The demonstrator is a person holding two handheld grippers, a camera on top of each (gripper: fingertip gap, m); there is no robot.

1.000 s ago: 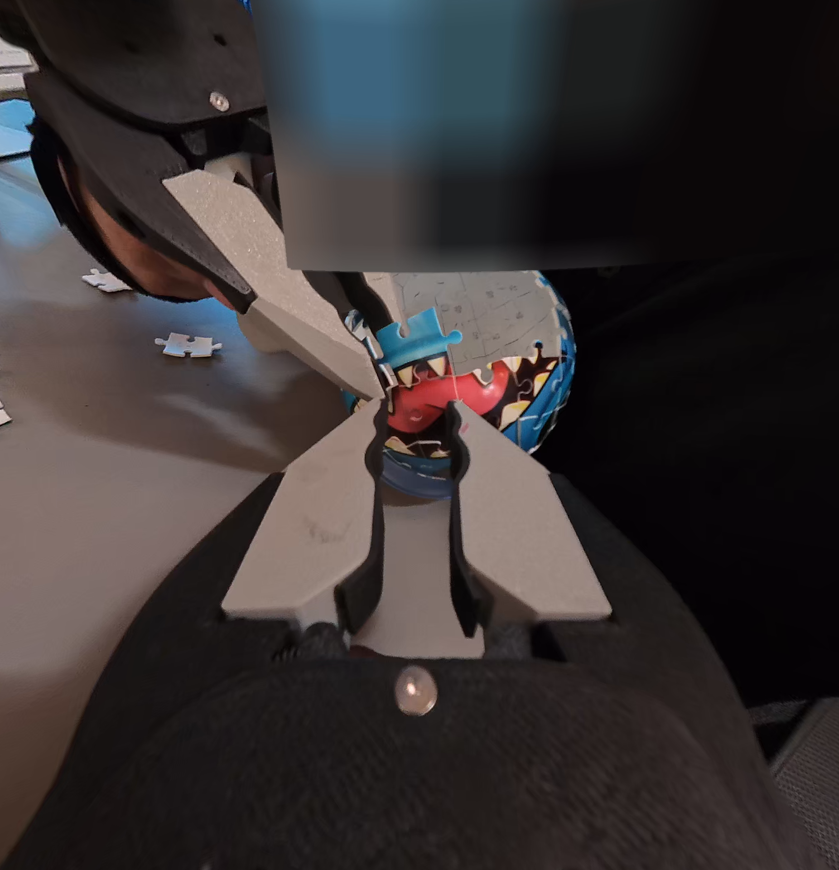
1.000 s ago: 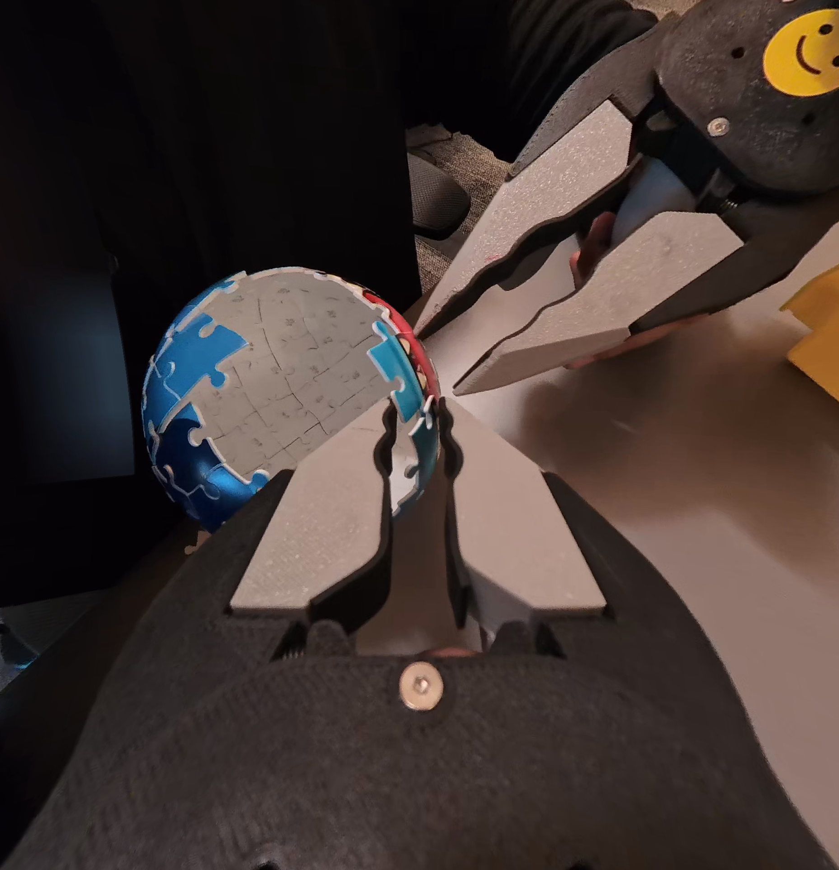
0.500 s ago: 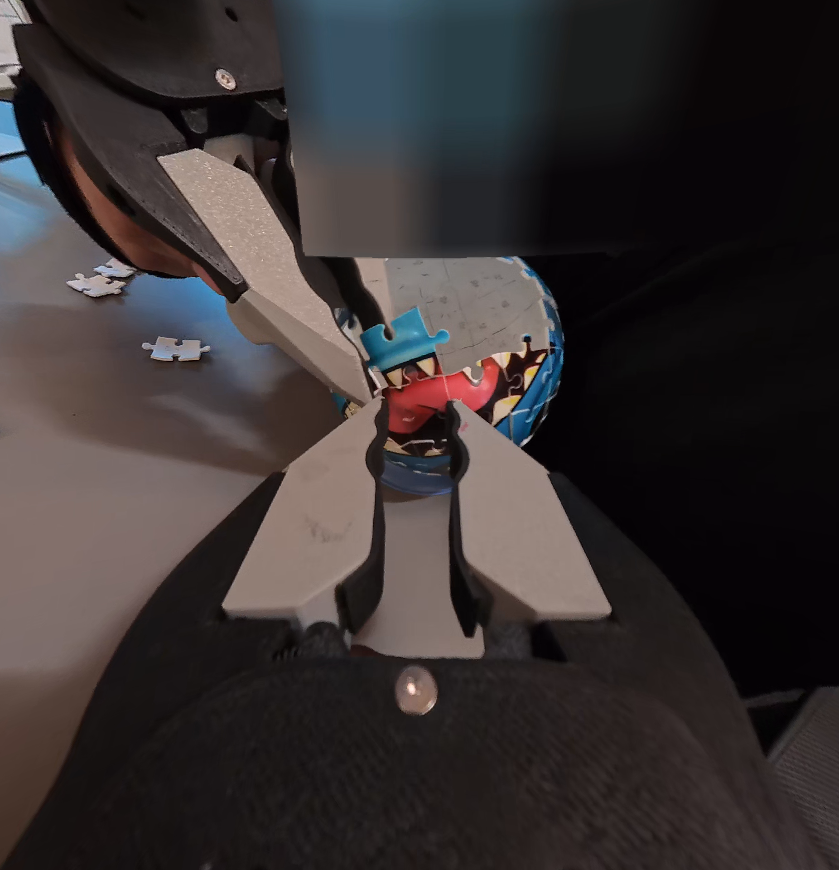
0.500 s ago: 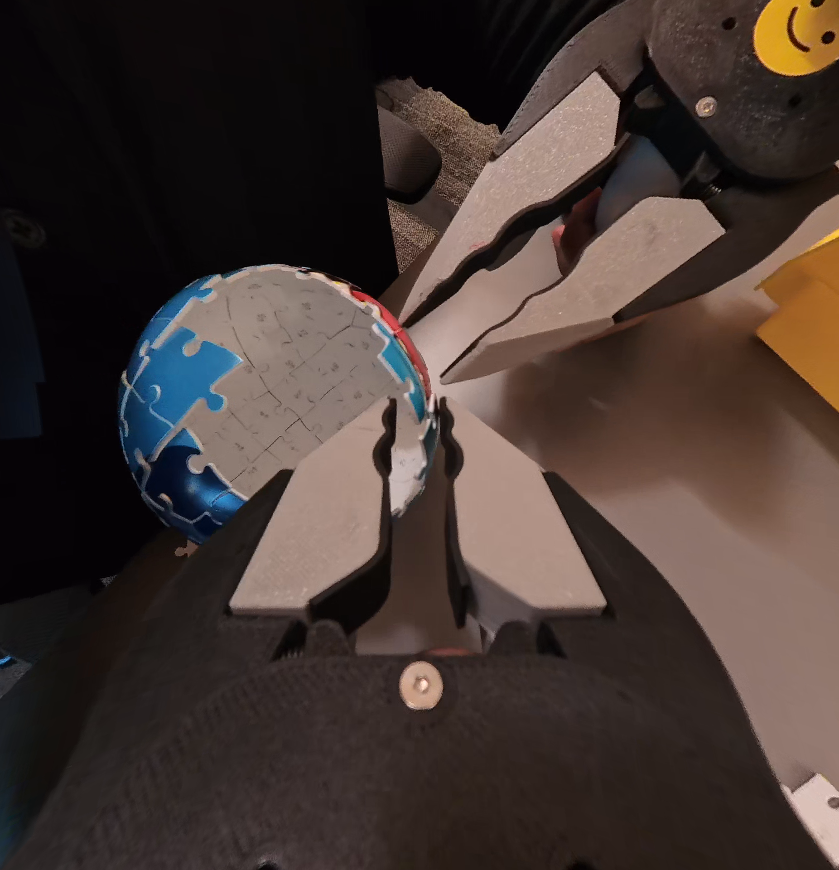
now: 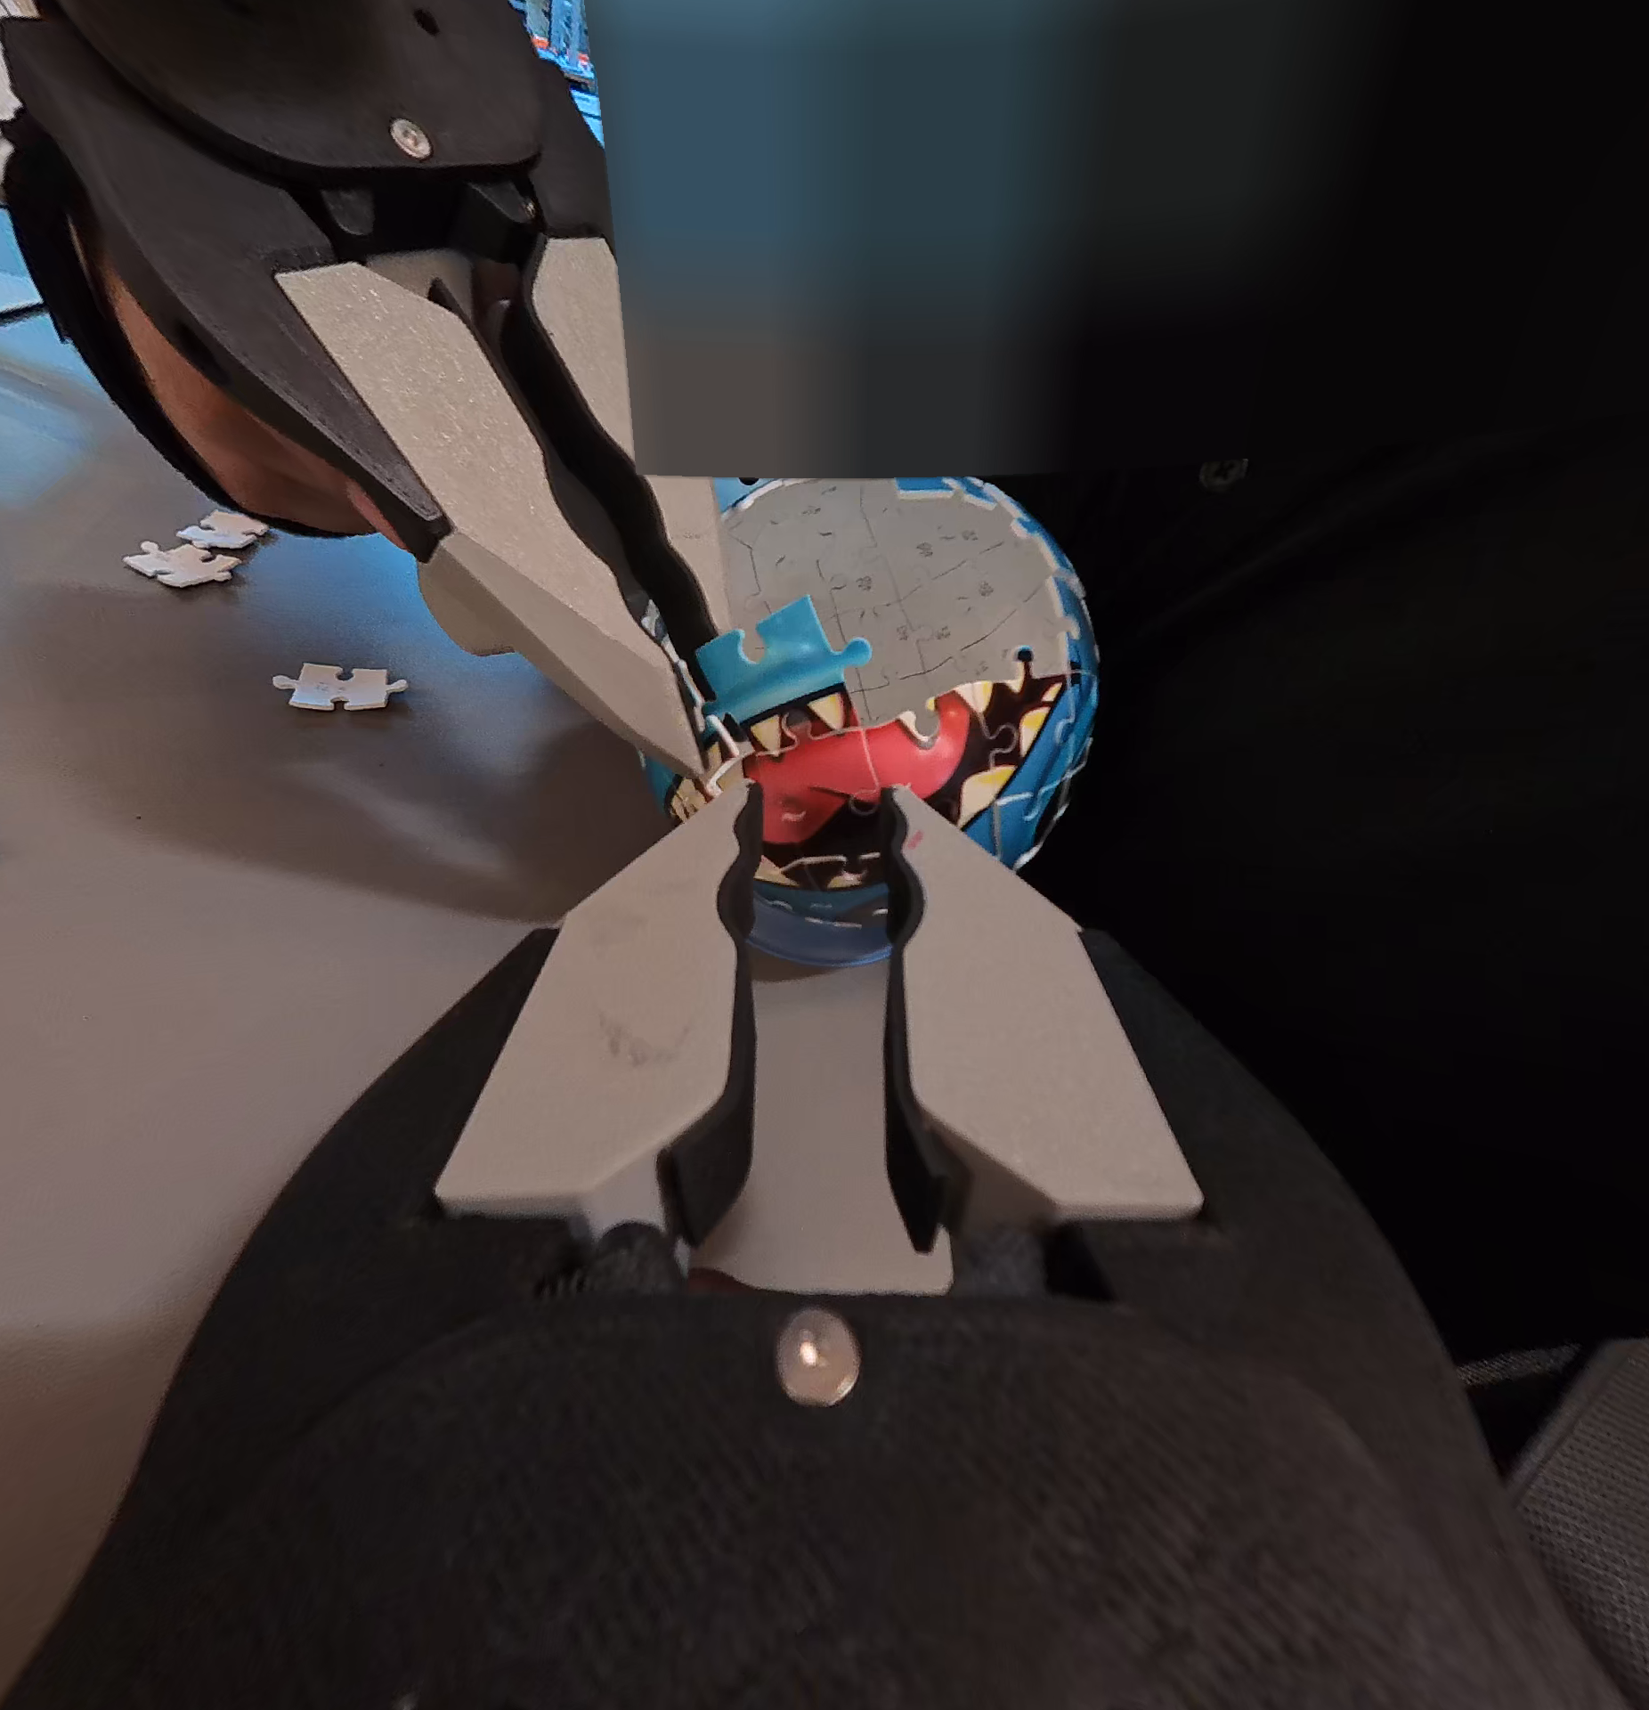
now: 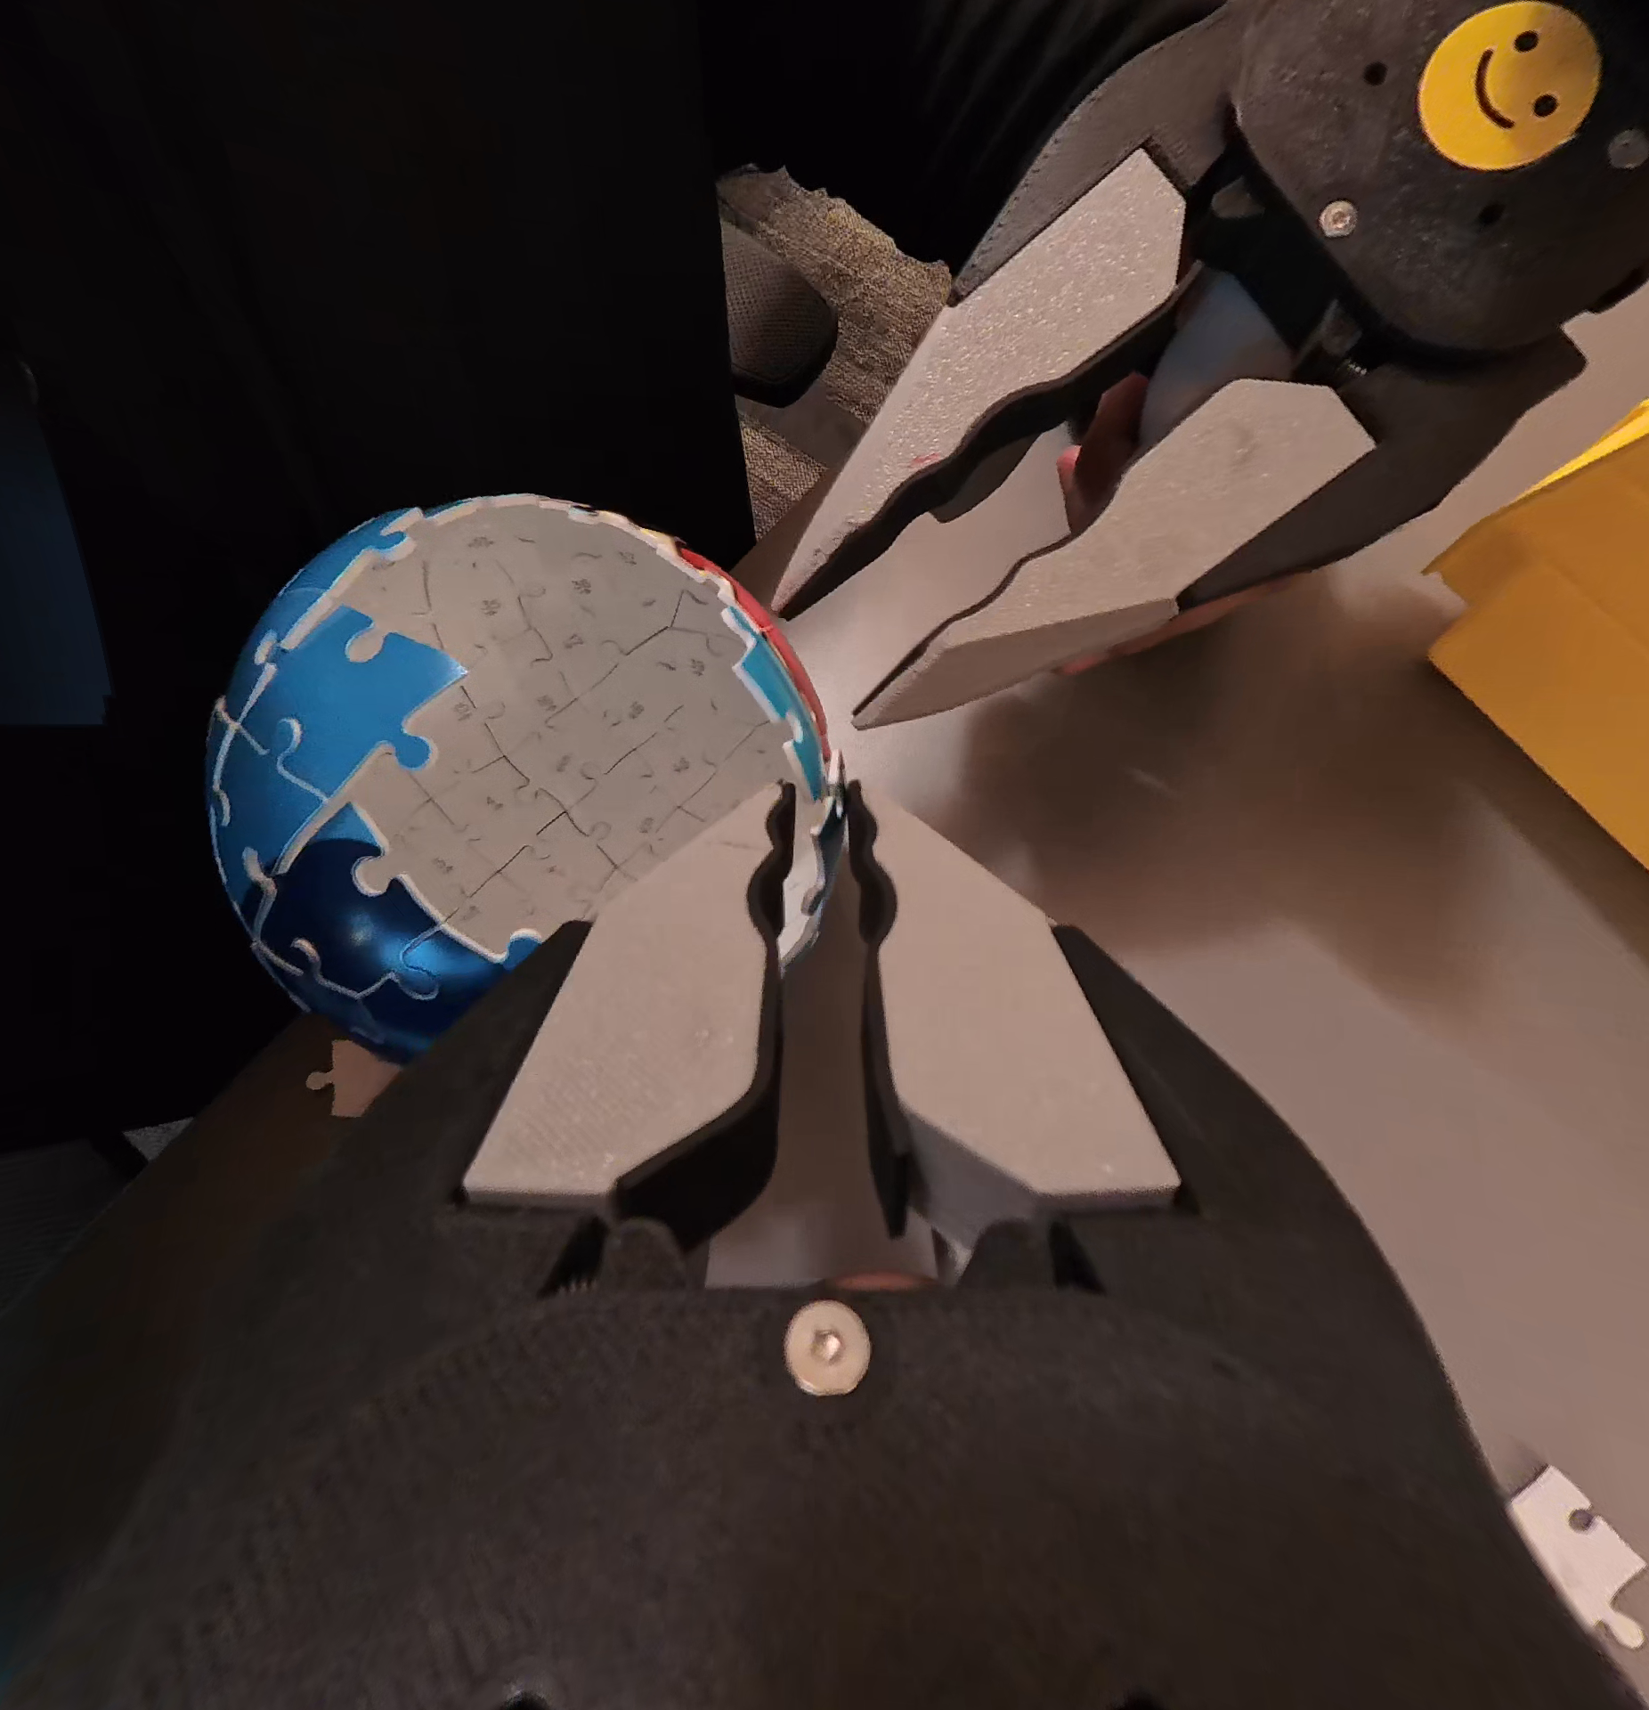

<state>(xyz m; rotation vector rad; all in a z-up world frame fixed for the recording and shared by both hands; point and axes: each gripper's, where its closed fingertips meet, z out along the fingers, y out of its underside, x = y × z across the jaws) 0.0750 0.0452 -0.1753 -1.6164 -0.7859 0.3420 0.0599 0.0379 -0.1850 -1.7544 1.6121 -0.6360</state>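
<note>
The right gripper (image 6: 816, 796) seems clamped on a blue piece (image 5: 775, 662) against the puzzle ball (image 6: 525, 740), so a light squeeze suits, while the left gripper (image 5: 823, 796) braces the ball, fingers apart.

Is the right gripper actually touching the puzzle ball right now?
Touching. In the right wrist view, the right gripper pinches the rim of the puzzle ball between its fingertips.

Each tool has a broad black body with a rough, felt-like surface and one silver screw set in the middle just behind the fingers. The left tool (image 5: 819, 796) and the right tool (image 6: 816, 796) each carry two pale grey wedge-shaped fingers (image 5: 636, 1009) lined inside with wavy black pads. A round yellow smiley sticker (image 6: 1508, 85) sits on the left tool's body, above another screw.
</note>
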